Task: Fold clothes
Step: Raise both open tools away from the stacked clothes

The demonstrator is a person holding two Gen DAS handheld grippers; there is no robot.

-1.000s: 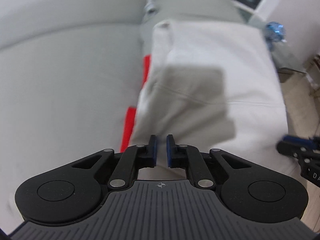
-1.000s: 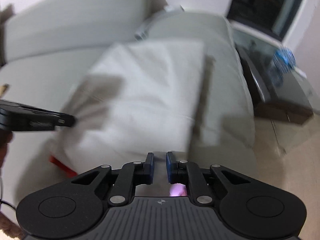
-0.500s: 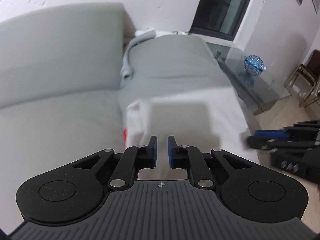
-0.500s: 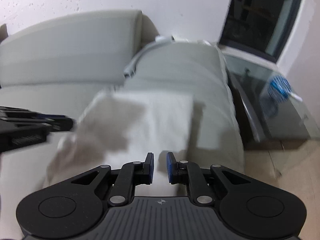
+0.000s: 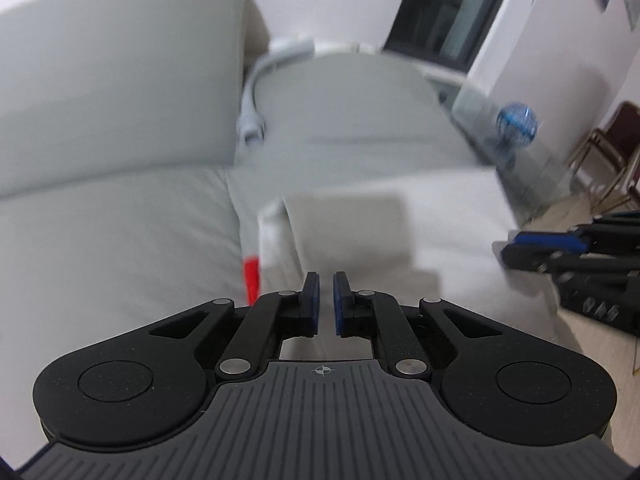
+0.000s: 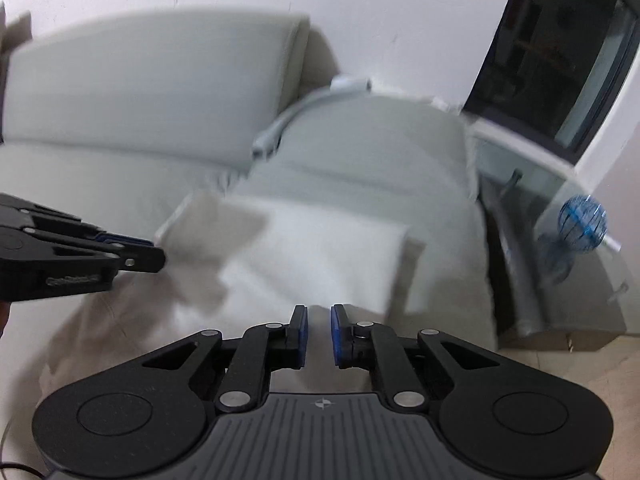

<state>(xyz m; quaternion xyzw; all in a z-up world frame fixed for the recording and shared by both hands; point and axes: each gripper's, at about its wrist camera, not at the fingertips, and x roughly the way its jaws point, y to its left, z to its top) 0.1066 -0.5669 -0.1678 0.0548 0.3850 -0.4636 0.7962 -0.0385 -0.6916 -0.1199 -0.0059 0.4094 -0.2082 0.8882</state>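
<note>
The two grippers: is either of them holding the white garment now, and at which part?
Neither. The left gripper and right gripper show empty gaps, above the white garment.

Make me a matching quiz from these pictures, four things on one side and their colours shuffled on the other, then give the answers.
Things:
1. garment
2. sofa
3. ball
4. strip under the garment

Colours:
A. red
B. blue
C. white
D. light grey

Pairs: 1-C, 2-D, 3-B, 4-A
</note>
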